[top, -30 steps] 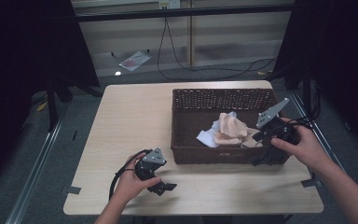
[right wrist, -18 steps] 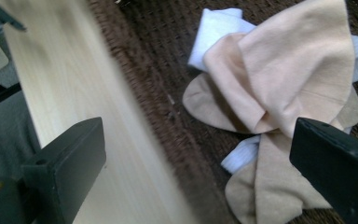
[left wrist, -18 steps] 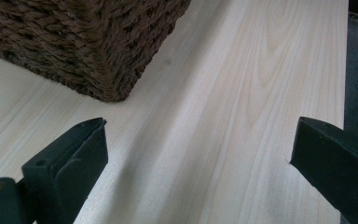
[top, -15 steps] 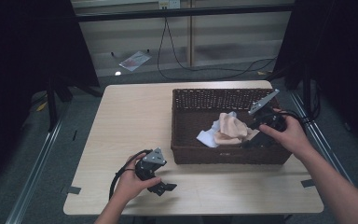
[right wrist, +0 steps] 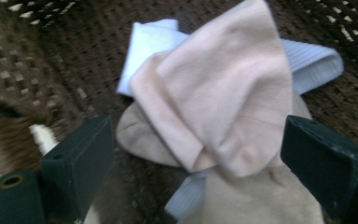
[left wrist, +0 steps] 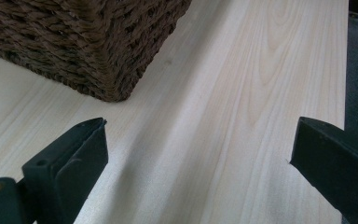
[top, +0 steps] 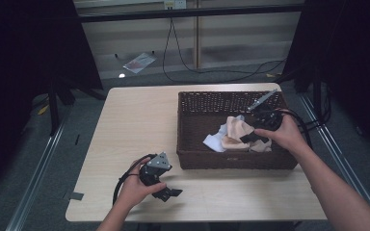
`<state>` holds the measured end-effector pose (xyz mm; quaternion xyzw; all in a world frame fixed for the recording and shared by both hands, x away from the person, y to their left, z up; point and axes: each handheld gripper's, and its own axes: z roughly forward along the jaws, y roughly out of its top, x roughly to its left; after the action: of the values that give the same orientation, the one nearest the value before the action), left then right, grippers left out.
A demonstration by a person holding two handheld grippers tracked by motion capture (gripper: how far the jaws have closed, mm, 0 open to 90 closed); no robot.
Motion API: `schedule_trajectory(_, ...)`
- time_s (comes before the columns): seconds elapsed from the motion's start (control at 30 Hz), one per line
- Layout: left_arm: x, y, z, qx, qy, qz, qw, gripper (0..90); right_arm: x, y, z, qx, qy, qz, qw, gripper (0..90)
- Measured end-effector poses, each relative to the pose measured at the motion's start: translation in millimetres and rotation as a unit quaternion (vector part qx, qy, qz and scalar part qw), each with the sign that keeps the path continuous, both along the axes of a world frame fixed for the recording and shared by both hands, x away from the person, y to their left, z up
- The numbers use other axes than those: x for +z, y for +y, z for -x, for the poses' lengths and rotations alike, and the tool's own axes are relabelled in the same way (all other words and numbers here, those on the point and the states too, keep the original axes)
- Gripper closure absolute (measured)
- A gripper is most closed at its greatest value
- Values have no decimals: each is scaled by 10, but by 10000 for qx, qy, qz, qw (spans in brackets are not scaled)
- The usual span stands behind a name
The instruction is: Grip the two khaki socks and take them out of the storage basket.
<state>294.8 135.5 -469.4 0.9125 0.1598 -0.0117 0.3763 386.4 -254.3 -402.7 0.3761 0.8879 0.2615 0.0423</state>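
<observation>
A dark wicker basket [top: 231, 159] stands on the right half of the wooden table [top: 139, 120]. Inside it lies a heap of socks: pale pink ones [top: 236, 130] [right wrist: 223, 93] over light blue ones [top: 214, 143] [right wrist: 314, 58]. My right gripper [top: 250, 137] [right wrist: 196, 154] hangs open inside the basket, its jaws wide on either side of the pink socks and just above them. My left gripper [top: 171, 192] [left wrist: 198, 154] rests open on the table near the front edge, with nothing between its jaws. The basket's near corner [left wrist: 107, 88] lies a short way ahead of it.
Cables run over the floor beyond the table's far edge, and a scrap of paper [top: 138, 61] lies there. A metal rail [top: 38, 178] runs along the floor at the left. The table's left half is bare wood.
My right gripper has moved left and down from the basket's right rim into the basket, over the socks. The left gripper has stayed put.
</observation>
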Motion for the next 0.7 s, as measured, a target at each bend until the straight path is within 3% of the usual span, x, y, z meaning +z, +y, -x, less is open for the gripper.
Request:
schedule_trajectory(0.3, 10, 8, -9, -62, -6, -137, 9999, 36, -123, 19, -151, -178, -12, 40, 9998, 151)
schedule_trajectory(0.37, 0, 8, -10, -55, 2, -67, 10000, 36, -150, 25, -187, -259, 19, 26, 9997, 152)
schedule_trajectory(0.57, -8, 13, -14, -41, -1, -38, 10000, 36, -221, 38, -265, -338, -18, 187, 9993, 241)
schedule_trajectory(0.6, -8, 13, -14, -39, -1, -36, 10000, 36, -237, 37, -281, -306, -10, 239, 9992, 301)
schedule_trajectory(0.7, -9, 12, -13, -37, -5, -48, 10000, 36, -252, 49, -288, -302, 11, 313, 9991, 349)
